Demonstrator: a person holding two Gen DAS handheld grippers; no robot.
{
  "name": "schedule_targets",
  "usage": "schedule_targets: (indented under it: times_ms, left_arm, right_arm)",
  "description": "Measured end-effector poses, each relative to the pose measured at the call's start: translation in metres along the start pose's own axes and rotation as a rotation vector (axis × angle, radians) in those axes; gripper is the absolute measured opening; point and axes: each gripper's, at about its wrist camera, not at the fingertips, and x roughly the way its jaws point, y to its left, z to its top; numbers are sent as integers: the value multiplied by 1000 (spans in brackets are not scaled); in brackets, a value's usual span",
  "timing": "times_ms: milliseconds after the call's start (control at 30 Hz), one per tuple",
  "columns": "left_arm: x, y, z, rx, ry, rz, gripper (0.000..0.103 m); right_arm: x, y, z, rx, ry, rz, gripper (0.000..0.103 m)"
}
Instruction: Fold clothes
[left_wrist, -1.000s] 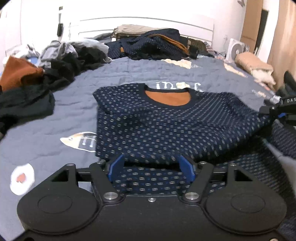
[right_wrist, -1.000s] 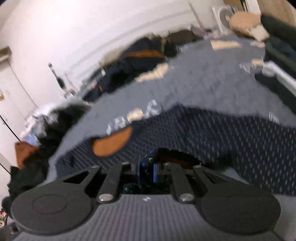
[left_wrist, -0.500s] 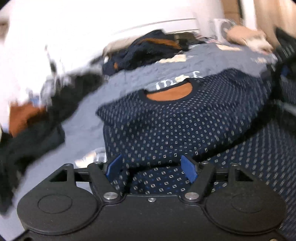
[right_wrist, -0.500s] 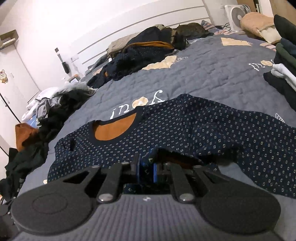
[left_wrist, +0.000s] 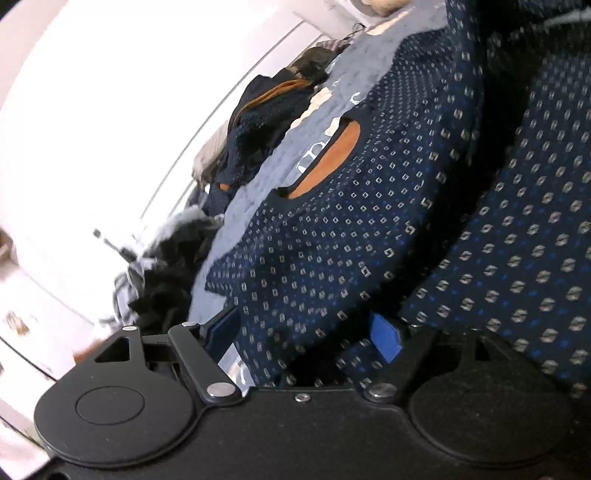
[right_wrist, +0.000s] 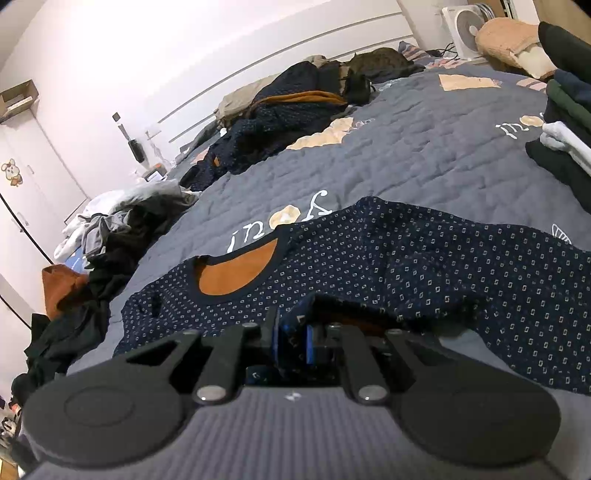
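Sweater, one, navy dotted, left claw opening, fabric between, right claw seemingly pinching its hem.

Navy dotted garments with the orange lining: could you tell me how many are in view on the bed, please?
2. One navy dotted sweater lies spread near the camera, its hem pinched in the right gripper. A second, crumpled navy dotted garment lies by the headboard. Others may hide in the clothes piles.

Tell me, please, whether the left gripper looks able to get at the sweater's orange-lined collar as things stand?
Probably yes. The left gripper has its jaws opening, with folds of the navy sweater loose between them, and only flat sweater lies between it and the collar. The right gripper stays shut on the sweater's edge.
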Motion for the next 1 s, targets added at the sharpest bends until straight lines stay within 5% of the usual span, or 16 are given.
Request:
schedule_targets:
  times_ms: [300, 533, 767, 1000]
  left_arm:
    - [32, 63, -38, 70, 98, 127, 72]
    - [24, 66, -61, 120, 110, 14, 73]
    - [-5, 93, -59, -91, 141, -60, 76]
    - [-49, 112, -31, -348, 76, -126, 82]
  right_arm:
    - [2, -18, 4, 38, -34, -58, 13]
    - [22, -3, -8, -134, 89, -132, 13]
    - [39, 4, -27, -312, 356, -171, 19]
    - [4, 3, -5, -288, 189, -196, 45]
